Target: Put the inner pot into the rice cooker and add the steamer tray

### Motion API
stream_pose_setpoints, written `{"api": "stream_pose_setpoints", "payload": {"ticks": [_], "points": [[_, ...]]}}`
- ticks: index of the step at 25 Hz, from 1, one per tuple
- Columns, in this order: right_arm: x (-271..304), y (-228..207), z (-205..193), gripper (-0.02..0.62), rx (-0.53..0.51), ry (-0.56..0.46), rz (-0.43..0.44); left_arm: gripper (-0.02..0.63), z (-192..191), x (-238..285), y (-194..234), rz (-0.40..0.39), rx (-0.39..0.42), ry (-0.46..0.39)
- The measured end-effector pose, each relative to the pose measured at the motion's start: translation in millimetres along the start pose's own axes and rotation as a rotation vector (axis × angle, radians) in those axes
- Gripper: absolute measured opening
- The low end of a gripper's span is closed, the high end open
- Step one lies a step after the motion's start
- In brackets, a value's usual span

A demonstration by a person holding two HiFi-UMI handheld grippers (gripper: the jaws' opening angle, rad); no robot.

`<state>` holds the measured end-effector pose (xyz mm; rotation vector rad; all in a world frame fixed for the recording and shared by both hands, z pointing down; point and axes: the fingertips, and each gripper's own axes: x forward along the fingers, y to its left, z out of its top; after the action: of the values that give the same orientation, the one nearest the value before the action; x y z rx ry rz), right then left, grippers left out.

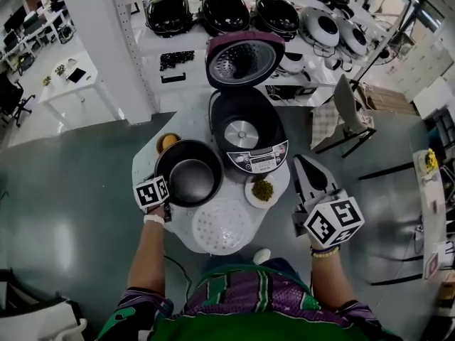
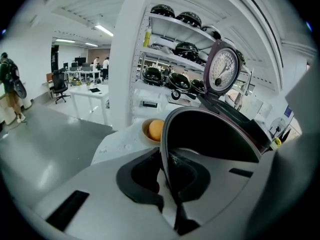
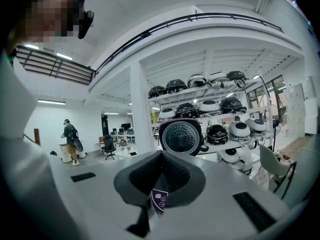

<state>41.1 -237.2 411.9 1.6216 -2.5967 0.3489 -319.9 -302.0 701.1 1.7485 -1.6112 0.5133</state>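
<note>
The dark inner pot (image 1: 190,182) sits at the left of the small white table (image 1: 151,156), just left of the open rice cooker (image 1: 274,130). My left gripper (image 1: 166,190) is shut on the pot's left rim. In the left gripper view the rim (image 2: 210,134) runs between the closed jaws of the left gripper (image 2: 167,176). The cooker's lid (image 1: 244,60) stands raised, and its cavity holds no pot. The white steamer tray (image 1: 222,226) lies on the table's near edge. My right gripper (image 1: 304,160) is shut and holds nothing, to the right of the cooker. In its own view the right gripper (image 3: 160,179) faces the lid (image 3: 181,137).
A bowl with an orange ball (image 1: 168,142) stands behind the pot. A dish of green bits (image 1: 262,190) sits in front of the cooker. Shelves of rice cookers (image 1: 224,9) stand behind the table, with a chair (image 1: 348,112) to the right. A person (image 3: 70,139) stands far off.
</note>
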Motion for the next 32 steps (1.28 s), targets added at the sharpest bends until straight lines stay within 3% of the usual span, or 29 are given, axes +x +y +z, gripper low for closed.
{"api": "stream_pose_setpoints", "payload": {"ticks": [21,32], "points": [[-29,36,20,0.005,0.012,-0.069,0.090,0.032,54,-123,-4,-0.040,-0.083,-0.186],[-32,28,28,0.005,0.022,-0.102,0.094,0.034,93,-145,-29,-0.064,-0.097,-0.278]]}}
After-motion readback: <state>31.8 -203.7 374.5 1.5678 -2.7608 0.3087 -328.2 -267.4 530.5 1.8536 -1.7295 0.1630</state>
